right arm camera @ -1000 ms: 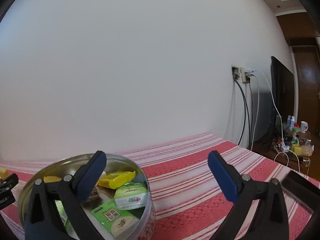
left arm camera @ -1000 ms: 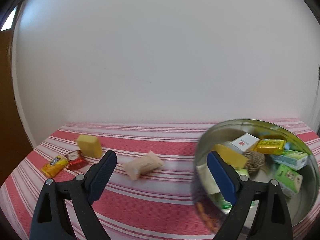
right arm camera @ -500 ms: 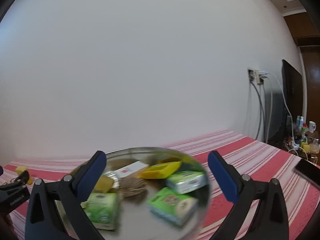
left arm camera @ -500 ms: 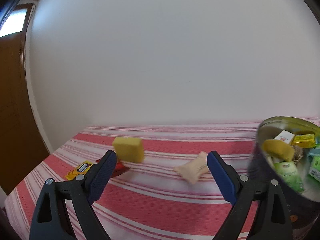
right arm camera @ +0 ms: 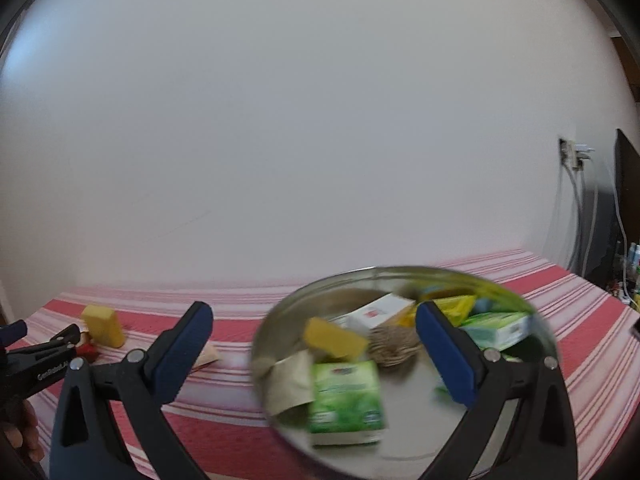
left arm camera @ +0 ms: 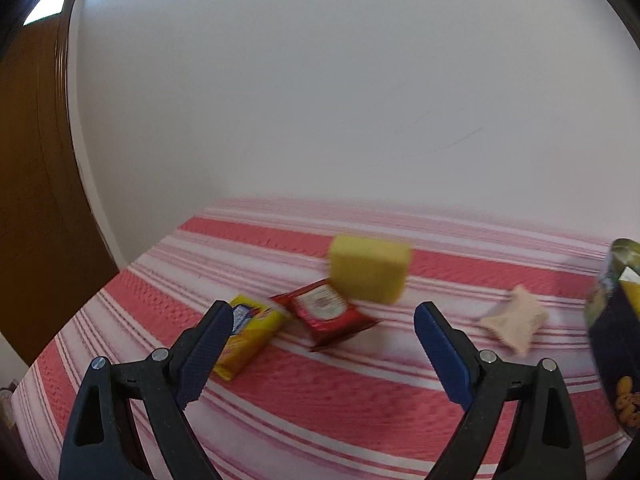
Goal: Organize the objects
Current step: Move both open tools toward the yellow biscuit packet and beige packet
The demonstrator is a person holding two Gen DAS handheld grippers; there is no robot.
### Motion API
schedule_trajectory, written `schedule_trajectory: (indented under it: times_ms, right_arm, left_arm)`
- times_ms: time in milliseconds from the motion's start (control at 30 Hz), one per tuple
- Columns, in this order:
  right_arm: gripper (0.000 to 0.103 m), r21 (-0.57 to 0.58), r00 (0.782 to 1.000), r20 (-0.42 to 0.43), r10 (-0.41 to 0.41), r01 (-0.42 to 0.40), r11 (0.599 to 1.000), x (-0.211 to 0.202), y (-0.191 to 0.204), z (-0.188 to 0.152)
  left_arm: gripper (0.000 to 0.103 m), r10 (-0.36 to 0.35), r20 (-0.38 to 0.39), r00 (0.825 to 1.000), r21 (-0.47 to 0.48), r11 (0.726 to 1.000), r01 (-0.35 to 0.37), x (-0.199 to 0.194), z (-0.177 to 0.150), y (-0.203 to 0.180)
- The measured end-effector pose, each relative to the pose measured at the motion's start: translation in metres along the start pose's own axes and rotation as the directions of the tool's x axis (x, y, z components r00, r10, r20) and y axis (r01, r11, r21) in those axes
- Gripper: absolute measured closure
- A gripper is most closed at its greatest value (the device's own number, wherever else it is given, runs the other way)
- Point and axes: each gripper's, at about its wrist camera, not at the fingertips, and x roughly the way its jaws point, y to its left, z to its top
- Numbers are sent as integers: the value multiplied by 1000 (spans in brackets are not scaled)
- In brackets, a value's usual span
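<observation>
My left gripper (left arm camera: 324, 320) is open and empty above the striped cloth. Just ahead of it lie a red sachet (left arm camera: 330, 314), a yellow packet (left arm camera: 250, 338) by the left finger, and a yellow block (left arm camera: 368, 274) farther back. A beige wrapped piece (left arm camera: 516, 322) lies to the right. My right gripper (right arm camera: 314, 330) is open and empty, low in front of the round metal tin (right arm camera: 280, 320). The tin holds a green box (right arm camera: 346, 394), a twine ball (right arm camera: 394, 346), a white box (right arm camera: 378, 312) and other packets. The left gripper (right arm camera: 24, 334) shows at the far left of the right wrist view.
The table with the red and white striped cloth (left arm camera: 320, 392) stands against a white wall. A brown door (left arm camera: 28, 200) is at the left. The tin's edge (left arm camera: 612, 320) shows at the right of the left wrist view. A wall socket with cables (right arm camera: 574, 156) is at the far right.
Both grippers have swung to the left. The tin slid from the left view's right side nearly out of it and came to the middle of the right view. The loose packets came nearer.
</observation>
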Motion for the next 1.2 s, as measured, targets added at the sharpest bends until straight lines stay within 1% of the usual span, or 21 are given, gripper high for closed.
schedule_trajectory:
  times_ms: [67,200,400,533,633,667,733,833,867,900,967,1000,1133,1200]
  right_arm:
    - [0,-14,1000,-10,8,-8,1000,3,12,-1]
    - [0,-35,999,-32,29,-30,999,14,42,-3]
    - [0,-73,994,-110,24,-32,997,39,90,-5]
    - [0,-85,984,-180,6,-22,996,56,114,-9]
    - [2,-84,968,-250,-17,-4,996,74,127,-11]
    - [2,-78,961,-275,-20,-1,997,80,130,-12]
    - [9,-75,944,-328,-30,5,997,93,136,-15]
    - [12,-85,910,-411,-56,23,996,113,146,-22]
    - [12,-78,895,-441,-61,30,997,120,147,-24]
    - [12,-70,887,-457,-62,34,997,124,147,-26]
    - [12,-58,870,-487,-71,49,997,131,146,-29]
    - [13,-53,860,-504,-78,59,997,135,146,-31]
    - [14,-40,831,-551,-78,67,997,147,146,-37]
    - [15,-31,811,-580,-76,72,997,155,147,-40]
  left_arm:
    - [10,-4,-38,999,-16,1000,4,11,1,14]
    - [10,12,-82,997,-21,1000,-14,25,3,33]
    - [10,13,-153,988,-3,1000,-14,41,1,52]
    - [10,-7,-206,979,1,1000,7,53,0,61]
    - [10,-21,-229,973,18,1000,25,59,-1,64]
    - [10,-32,-238,971,19,999,38,60,-1,65]
    - [10,-45,-267,963,21,998,53,66,-2,67]
    - [10,-62,-316,947,13,998,69,79,-3,72]
    - [10,-65,-329,942,12,997,73,82,-4,72]
    - [10,-72,-346,936,10,997,80,86,-4,72]
    - [10,-87,-351,932,-1,996,93,88,-4,73]
    - [10,-89,-351,932,-4,996,94,90,-3,74]
    - [10,-87,-354,931,-16,996,87,96,0,76]
    - [10,-90,-356,930,-22,996,88,94,0,75]
